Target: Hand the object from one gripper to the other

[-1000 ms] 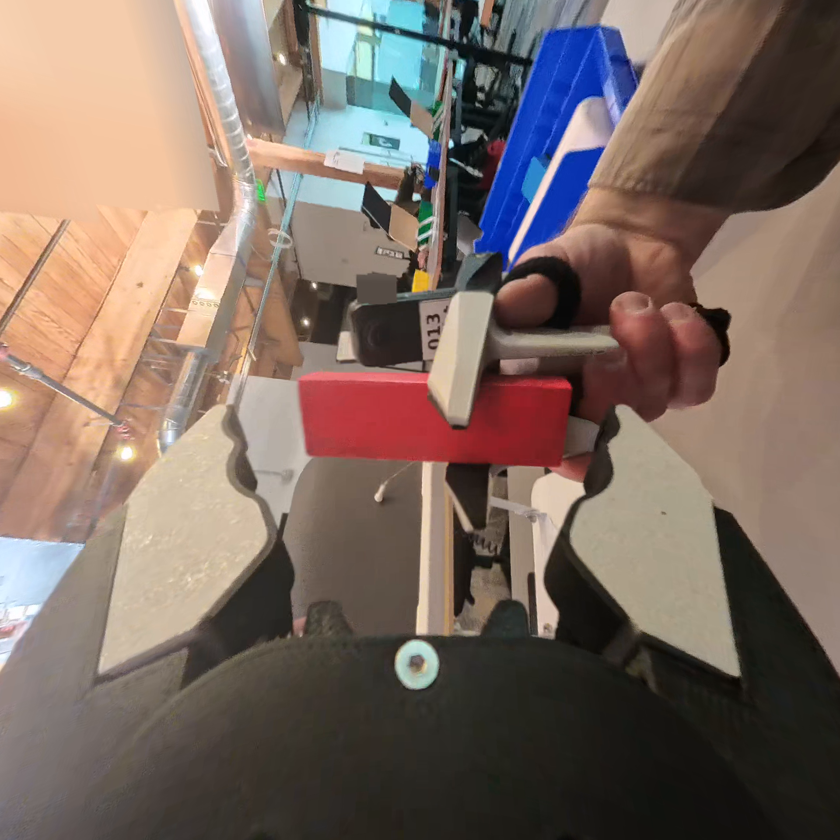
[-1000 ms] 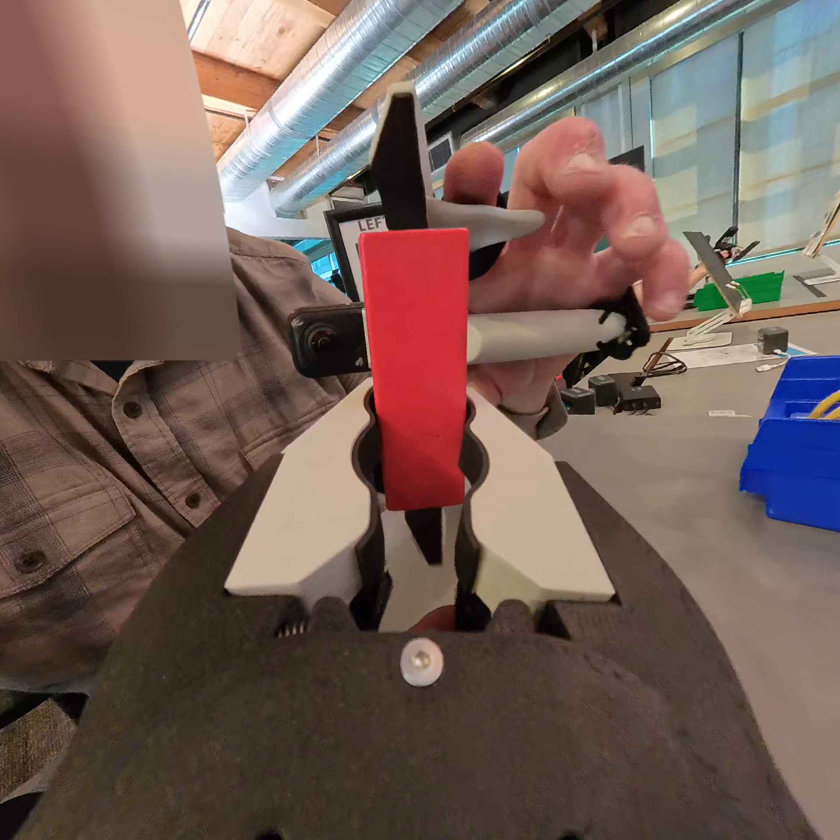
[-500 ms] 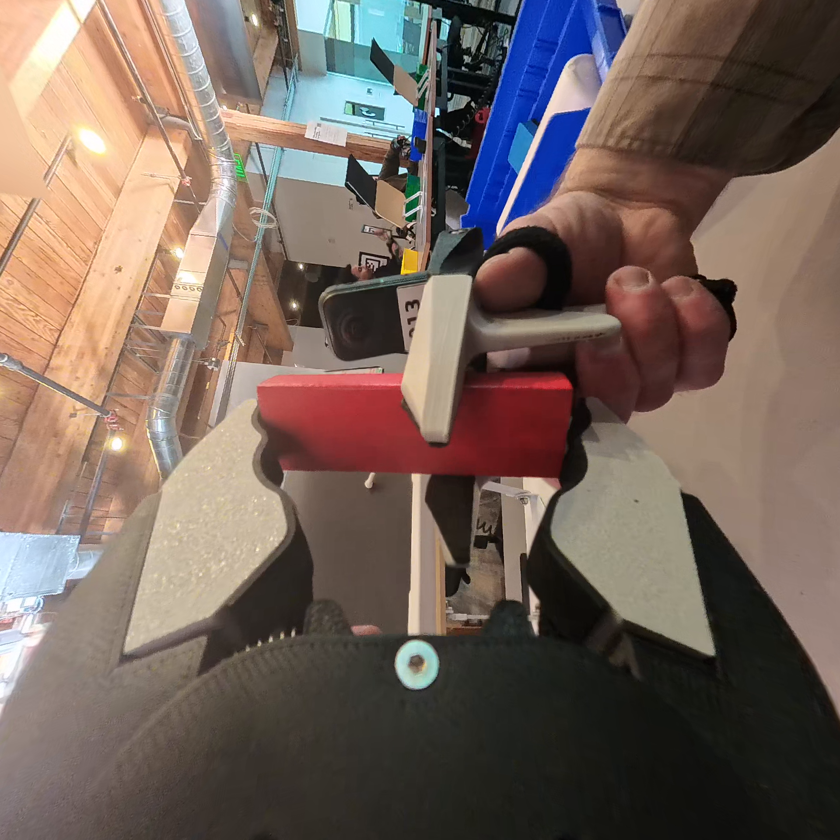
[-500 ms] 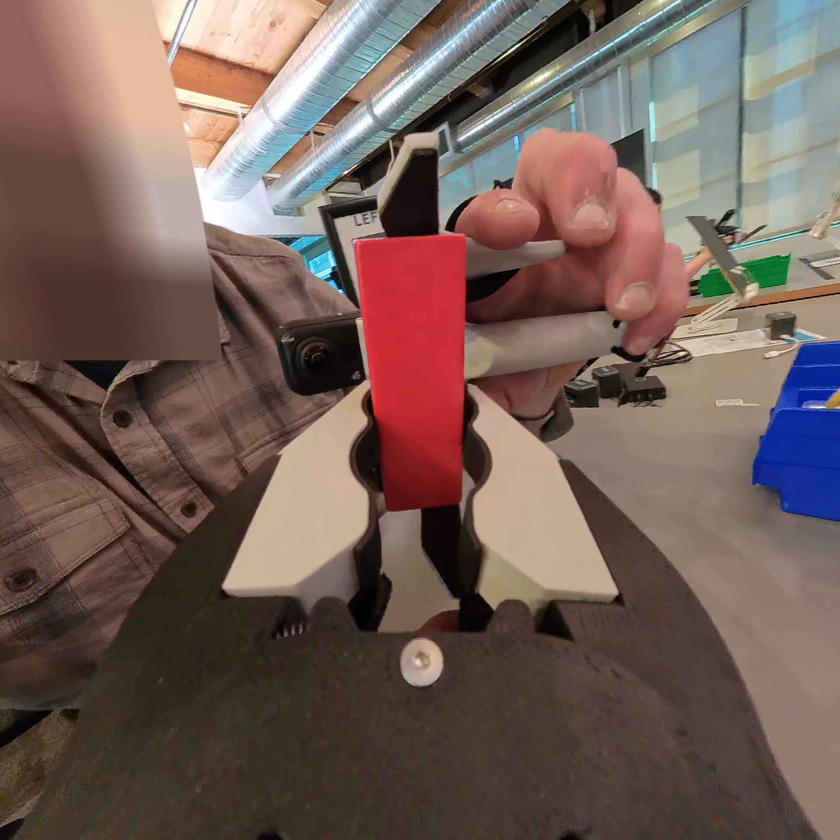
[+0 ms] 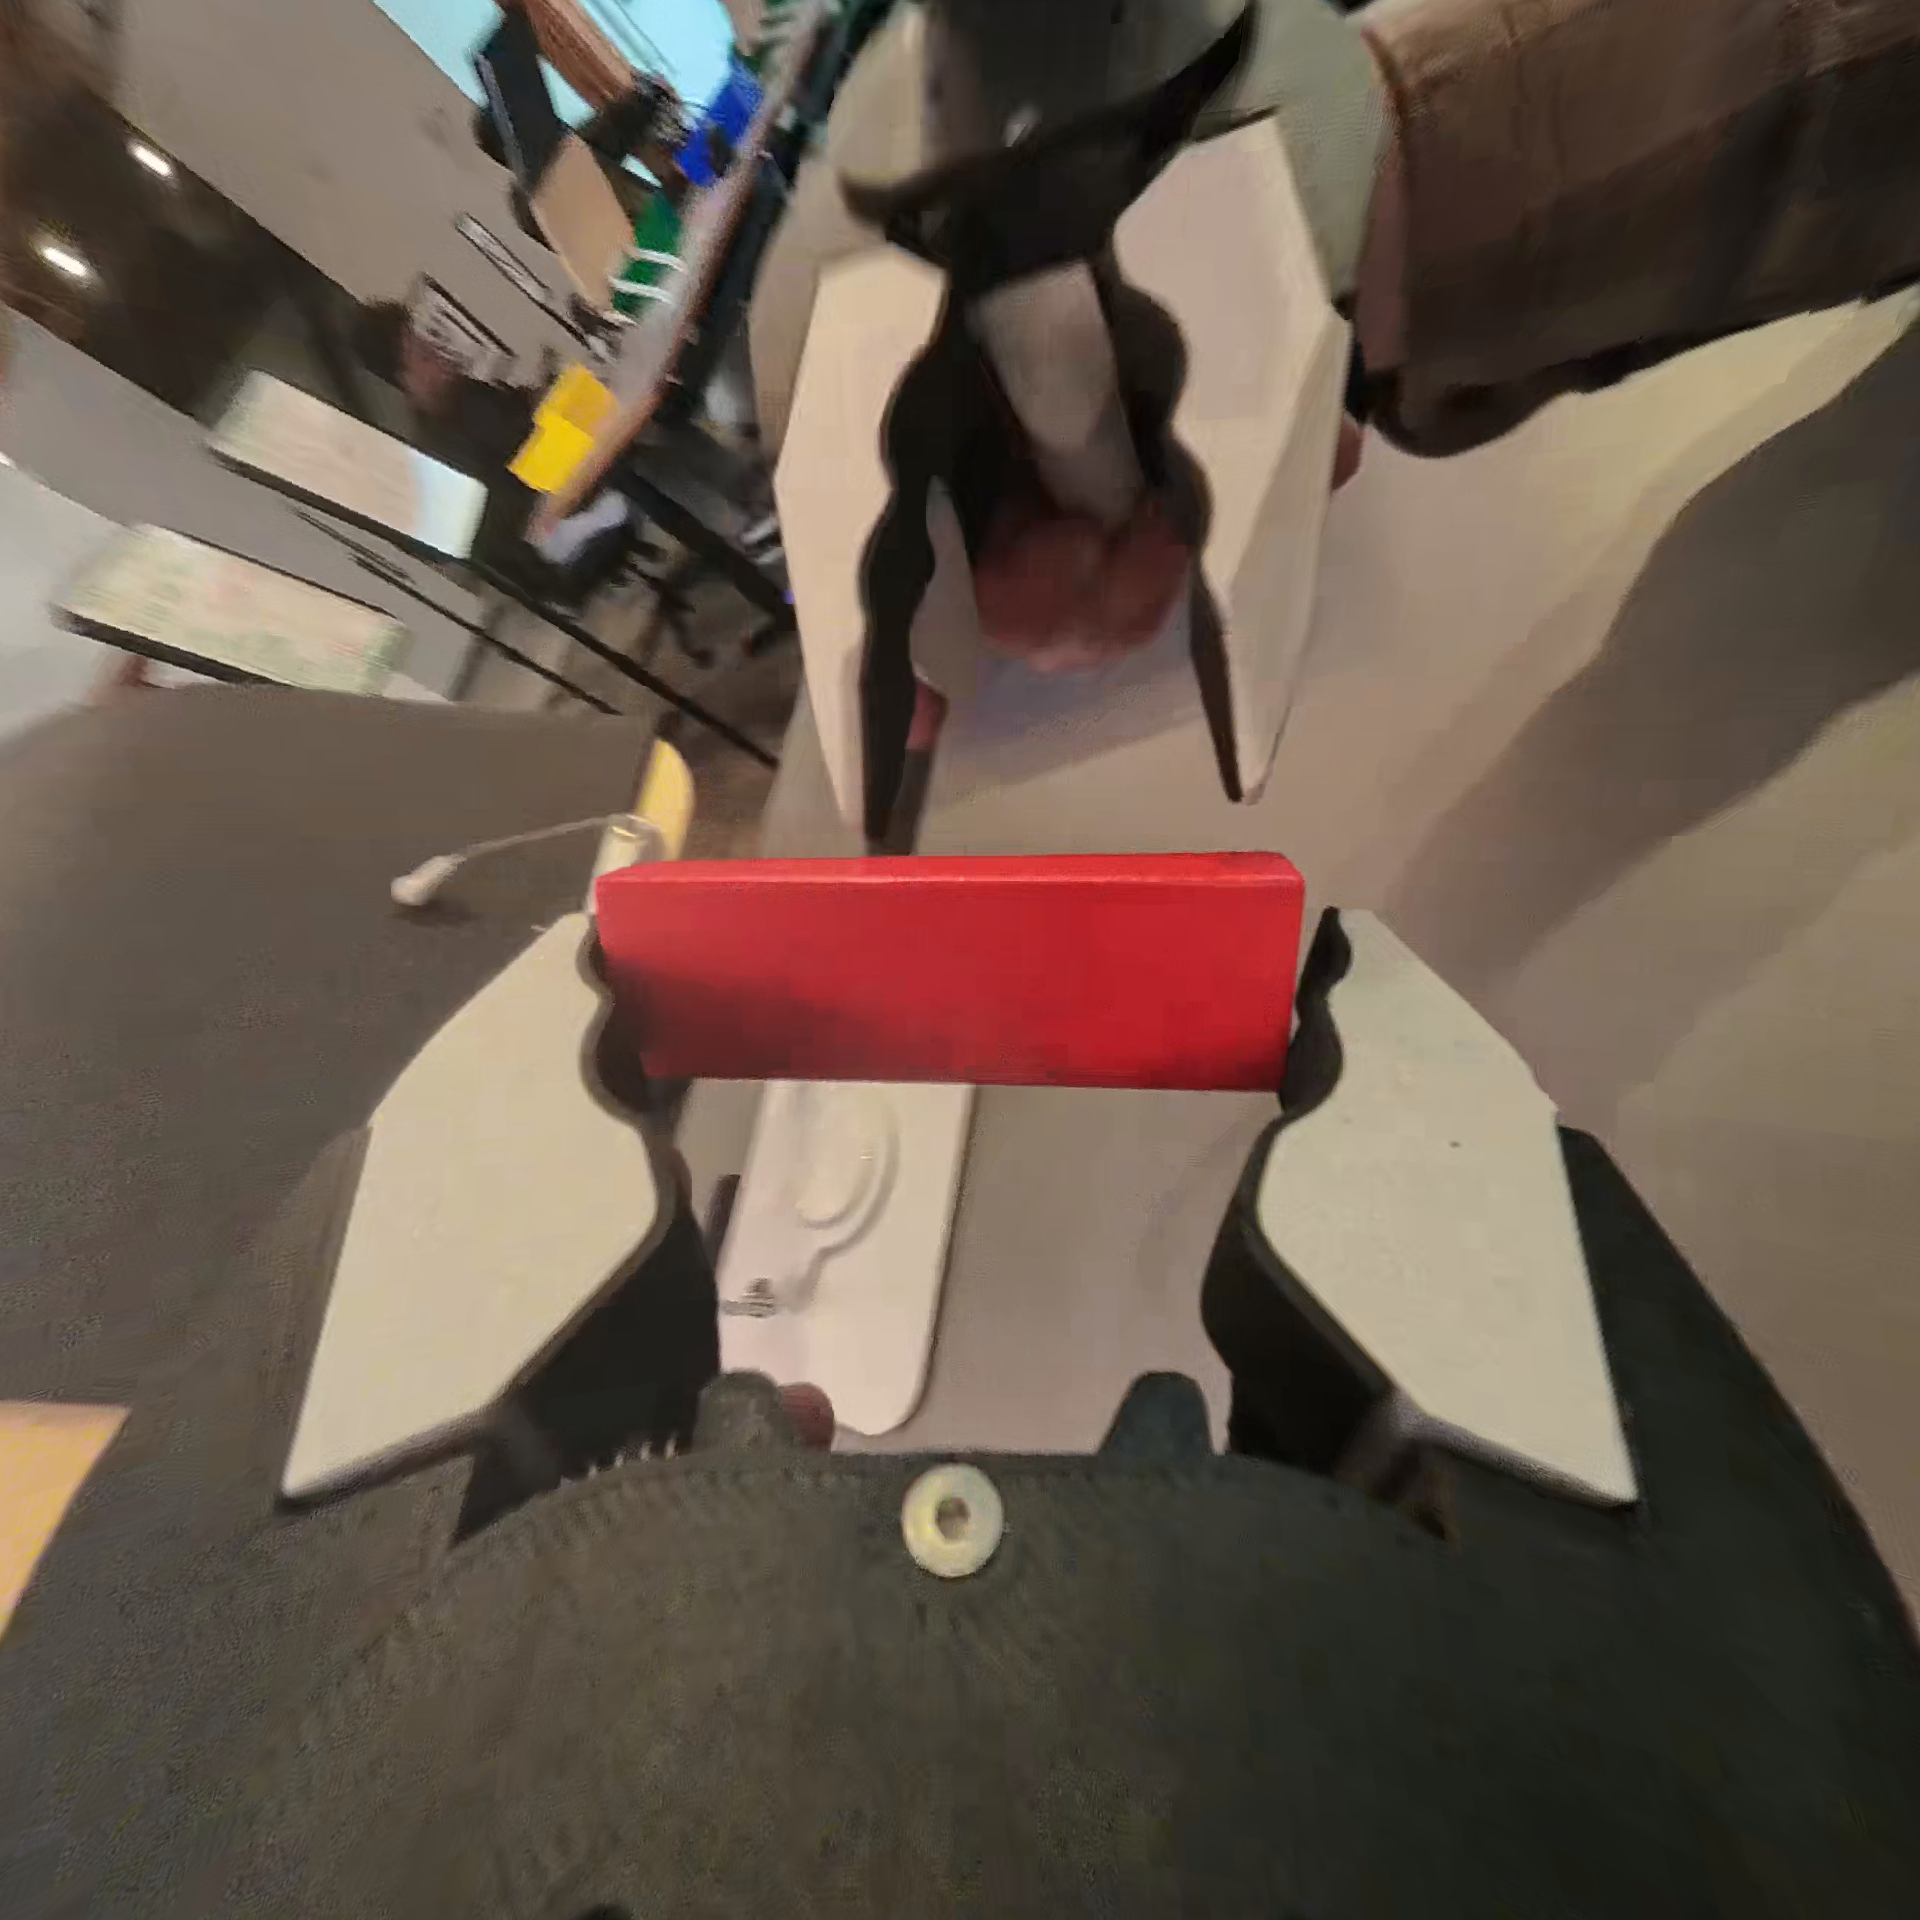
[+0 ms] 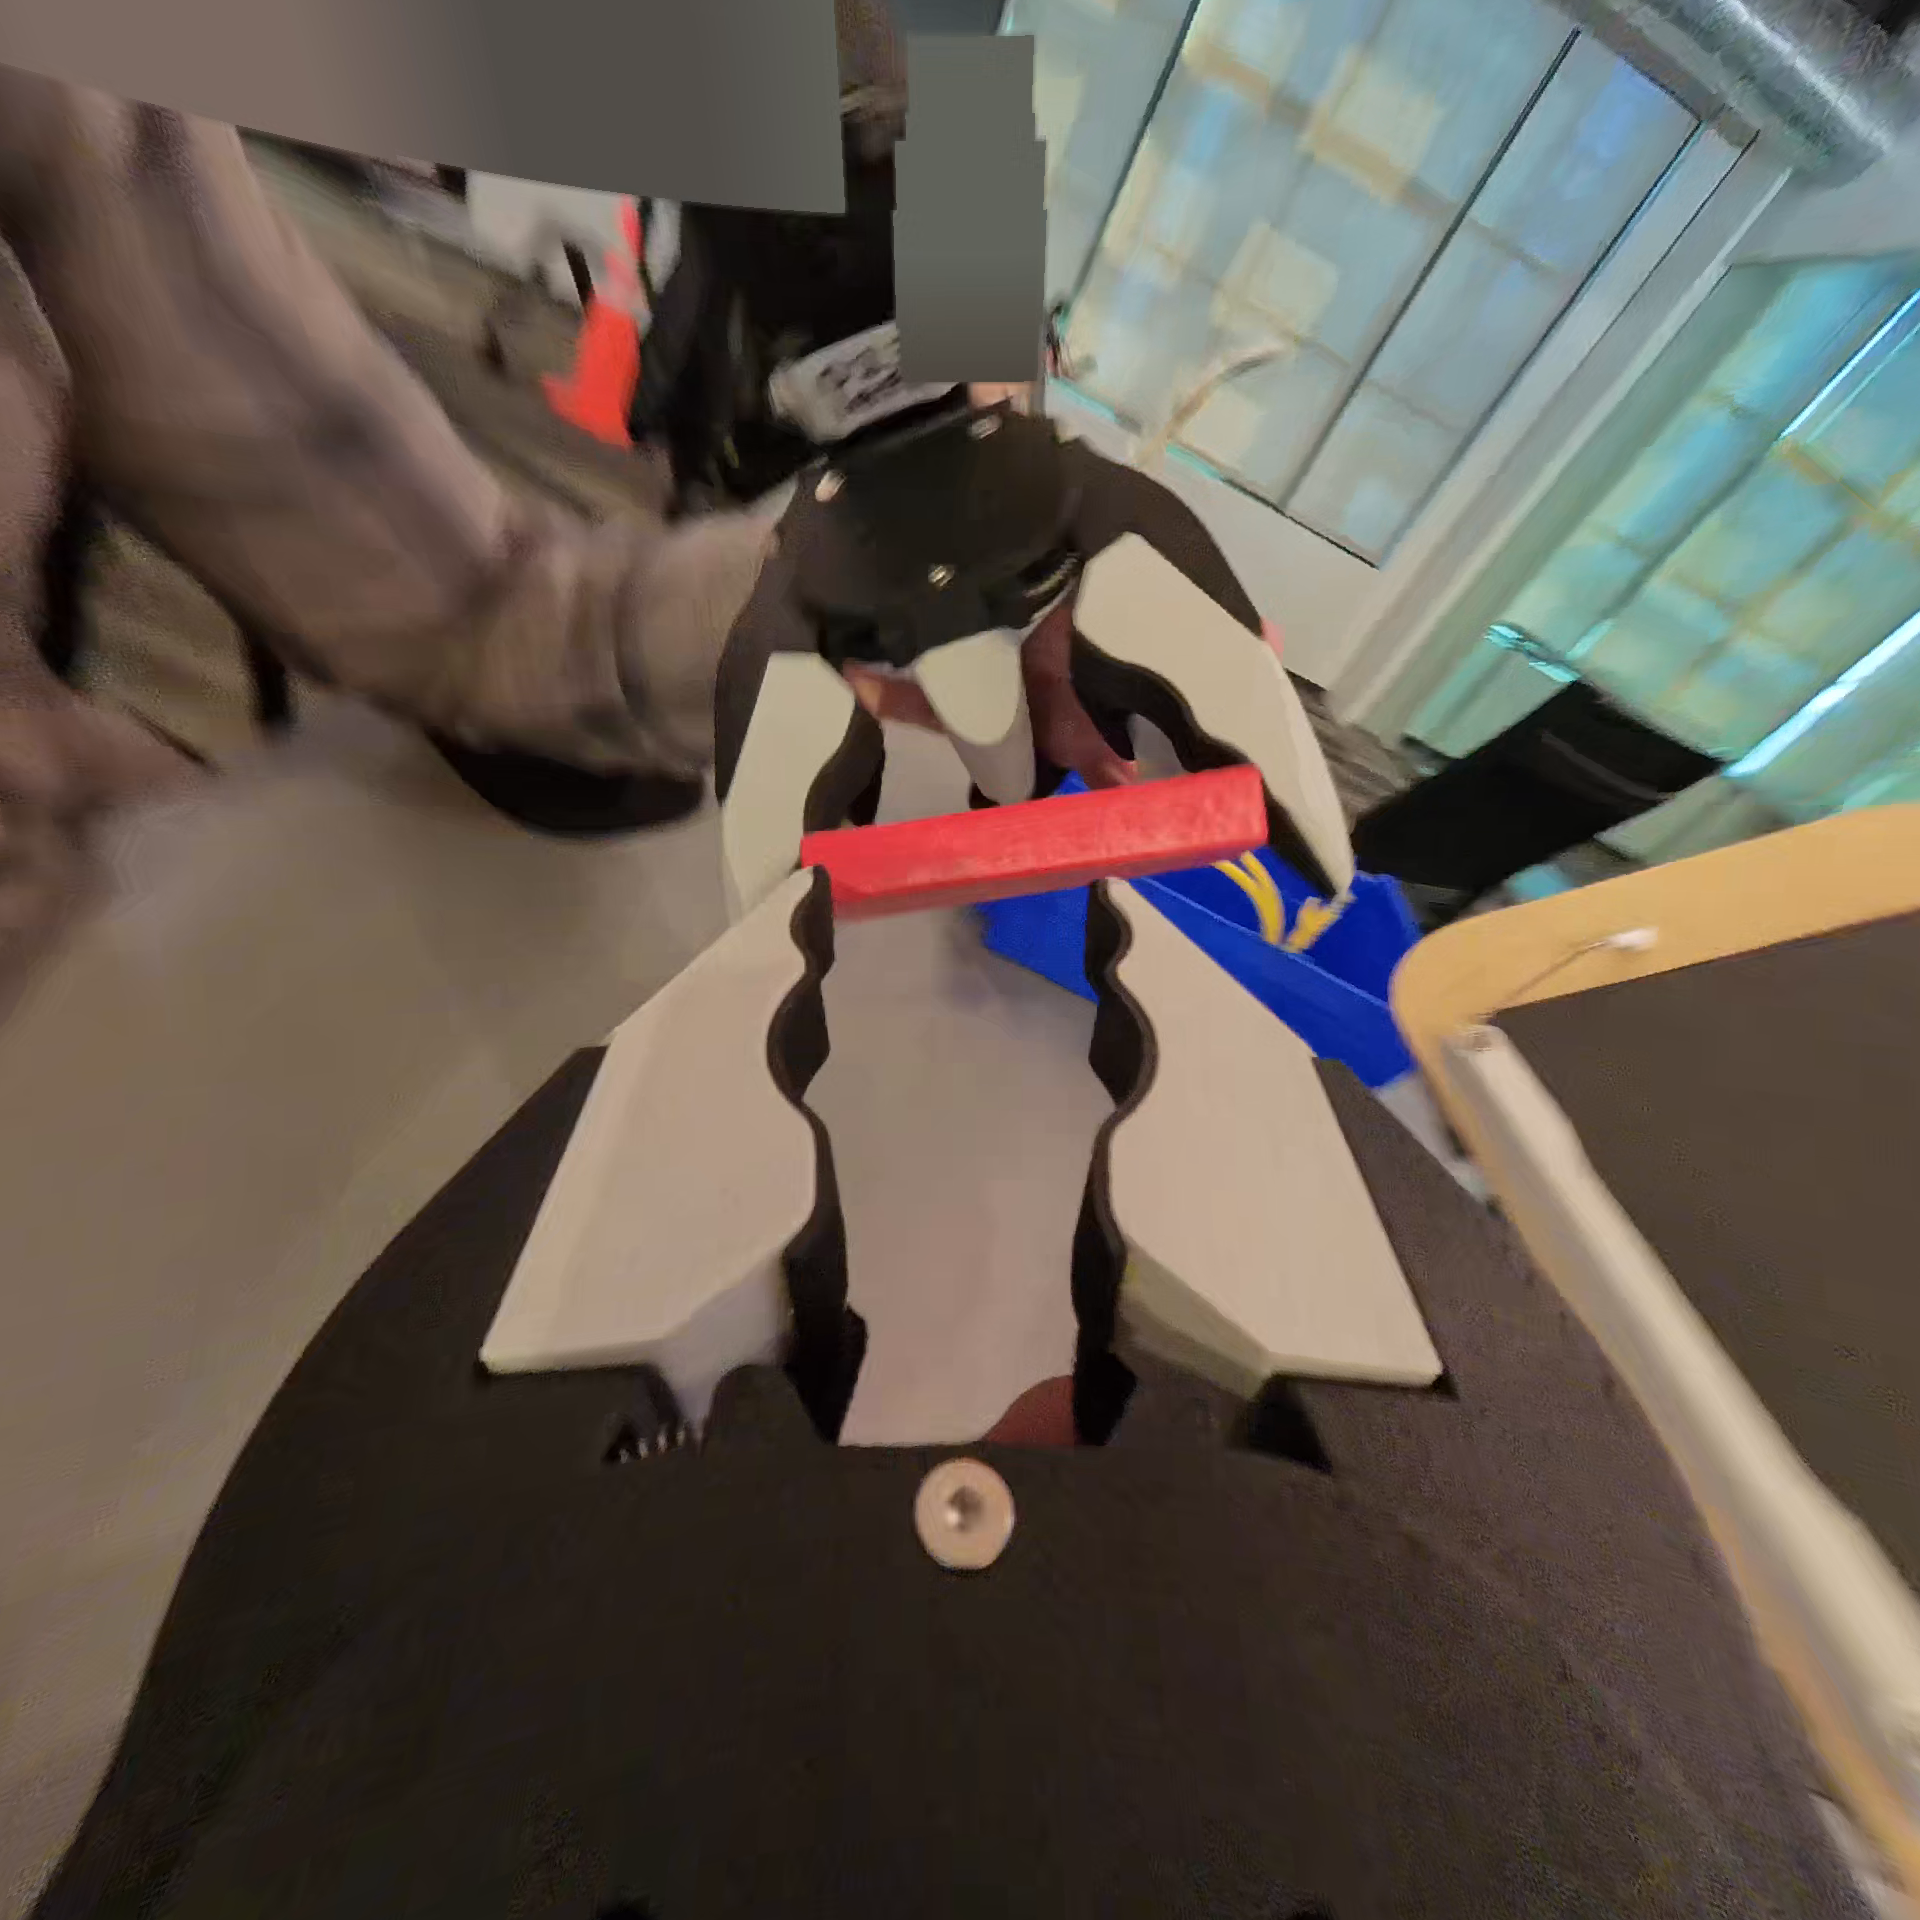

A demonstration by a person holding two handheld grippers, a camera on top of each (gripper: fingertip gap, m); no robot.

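Red block (image 5: 948, 971) clamped lengthwise between the tips of the left gripper (image 5: 951, 997), one finger pressed on each short end, lying crosswise to the fingers. Right gripper (image 5: 1049, 800) facing it head-on just beyond the far long edge, fingers parted with nothing between them, tips close to the block but apart from it. From the right wrist view: right gripper (image 6: 961, 920) spread and empty, block (image 6: 1034, 840) just past its tips, spanning the gap, held at both ends by the left gripper (image 6: 1039, 862) beyond. Blue bin (image 6: 1236, 956) behind and below the block. Wood-edged dark tabletop (image 6: 1662, 1039) at the right gripper's right side
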